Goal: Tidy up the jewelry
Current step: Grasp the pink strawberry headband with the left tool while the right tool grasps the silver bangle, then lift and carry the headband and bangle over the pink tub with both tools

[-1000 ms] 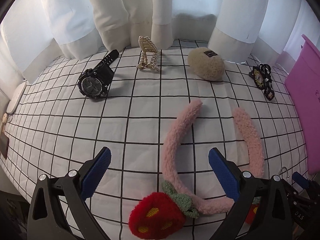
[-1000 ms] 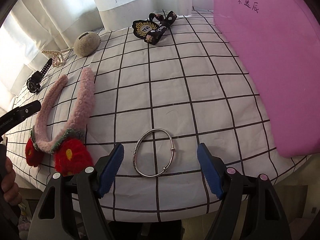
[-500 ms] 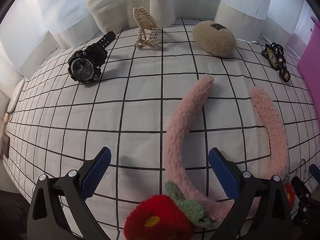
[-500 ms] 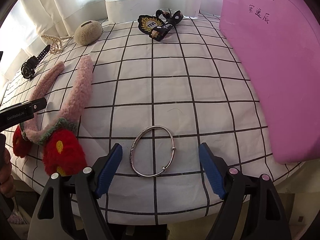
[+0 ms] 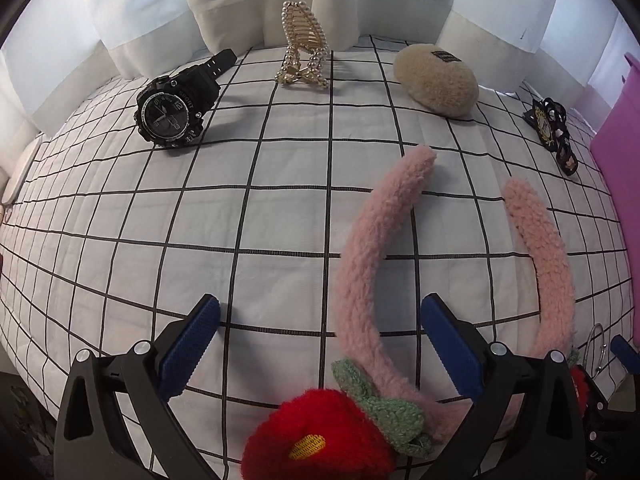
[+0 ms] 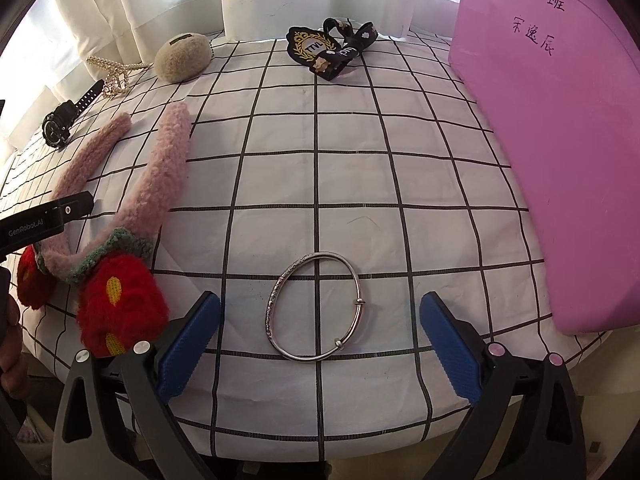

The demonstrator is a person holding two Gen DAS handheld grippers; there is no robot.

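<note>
A silver bangle (image 6: 316, 306) lies flat on the checked cloth, just ahead of and between the pads of my open right gripper (image 6: 320, 332). A pink fluffy headband with red strawberries (image 5: 360, 276) lies under my open, empty left gripper (image 5: 320, 332); its left arm runs between the pads. It also shows in the right wrist view (image 6: 160, 176). Farther back lie a black sport watch (image 5: 174, 108), a pearl hair claw (image 5: 304, 48), a beige fluffy clip (image 5: 436, 80) and a black badge ribbon (image 5: 552, 132).
A pink box (image 6: 560, 140) stands at the right side of the table, close to the bangle. White curtains (image 5: 240, 8) hang behind the table. The table's front edge (image 6: 320, 440) is right under the right gripper.
My left gripper has moved forward over the headband, so the watch, claw and clip look nearer. My right gripper has edged forward toward the bangle. Both stayed open.
</note>
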